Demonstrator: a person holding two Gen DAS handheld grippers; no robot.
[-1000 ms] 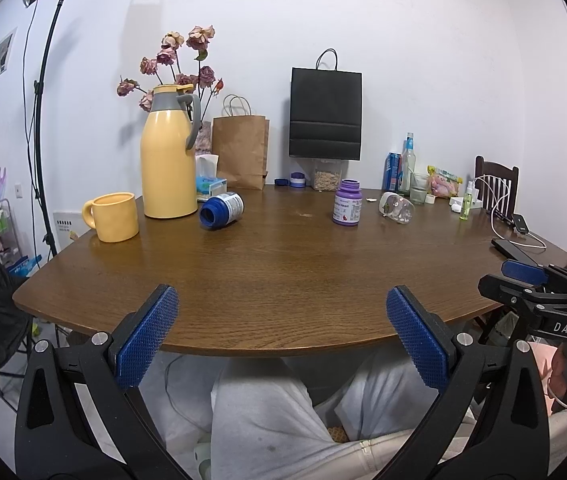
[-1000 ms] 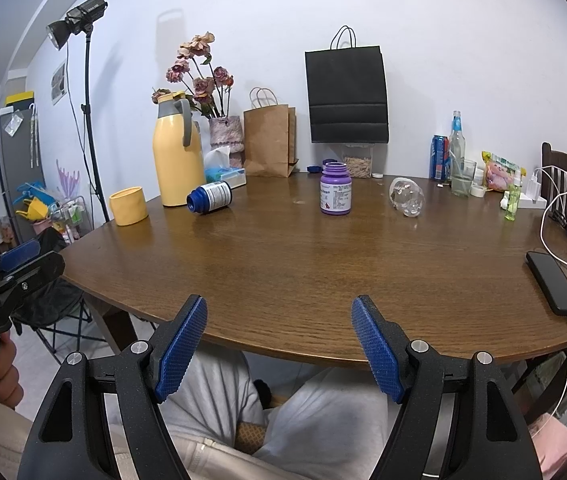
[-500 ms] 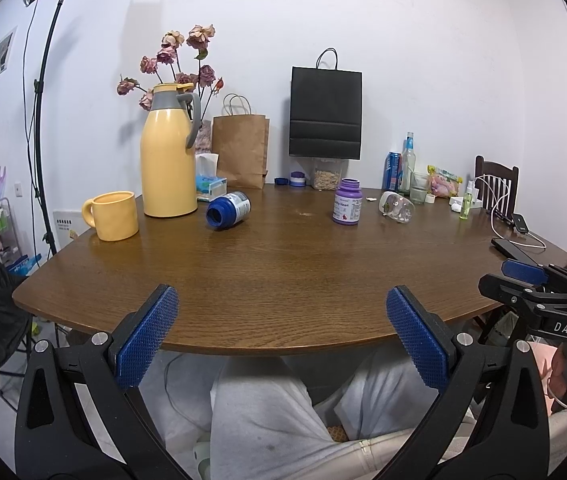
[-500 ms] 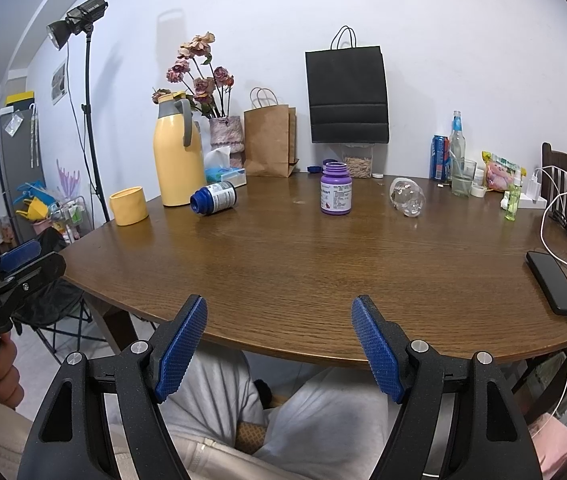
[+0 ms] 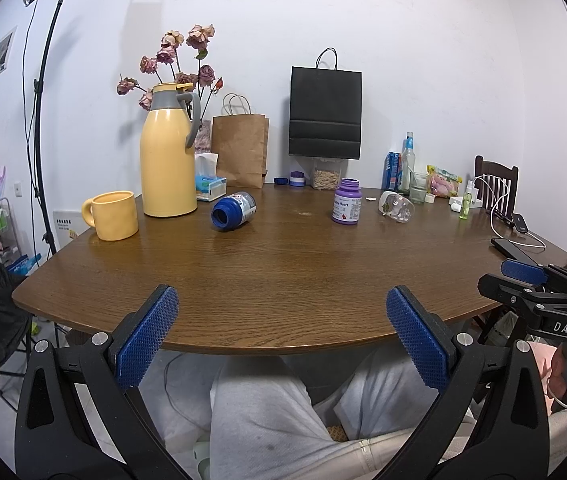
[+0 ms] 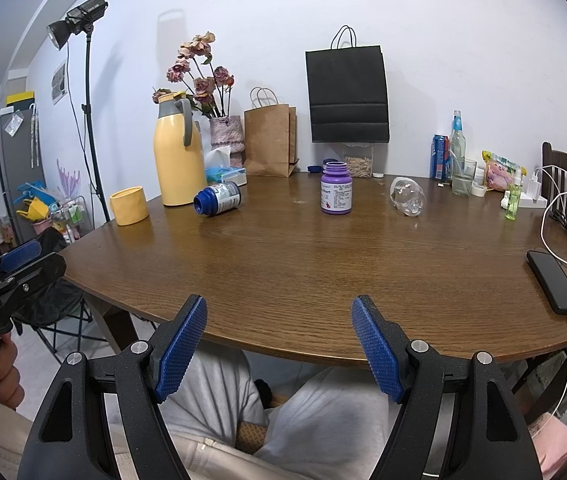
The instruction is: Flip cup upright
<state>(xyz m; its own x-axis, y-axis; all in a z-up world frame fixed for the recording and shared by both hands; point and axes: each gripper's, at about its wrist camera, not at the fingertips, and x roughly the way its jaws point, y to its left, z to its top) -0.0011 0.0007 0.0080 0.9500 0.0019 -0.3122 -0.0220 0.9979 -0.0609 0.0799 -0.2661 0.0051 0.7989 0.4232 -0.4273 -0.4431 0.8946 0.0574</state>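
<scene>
A clear glass cup (image 5: 396, 207) lies on its side at the far right of the brown table (image 5: 283, 280); it also shows in the right wrist view (image 6: 408, 200). A yellow mug (image 5: 112, 215) stands upright at the far left, also in the right wrist view (image 6: 128, 205). My left gripper (image 5: 282, 334) is open and empty, held below the table's near edge. My right gripper (image 6: 279, 342) is open and empty, also at the near edge. Each gripper shows at the side of the other's view.
A blue-capped bottle (image 5: 233, 211) lies on its side near a yellow thermos (image 5: 168, 152). A purple bottle (image 5: 347, 201) stands mid-table. Paper bags (image 5: 325, 114), flowers, a can and a bottle line the back. A phone (image 6: 553, 286) with cable lies at the right edge.
The blue-capped bottle has rolled a little to the right on the table. Both grippers stay still and open.
</scene>
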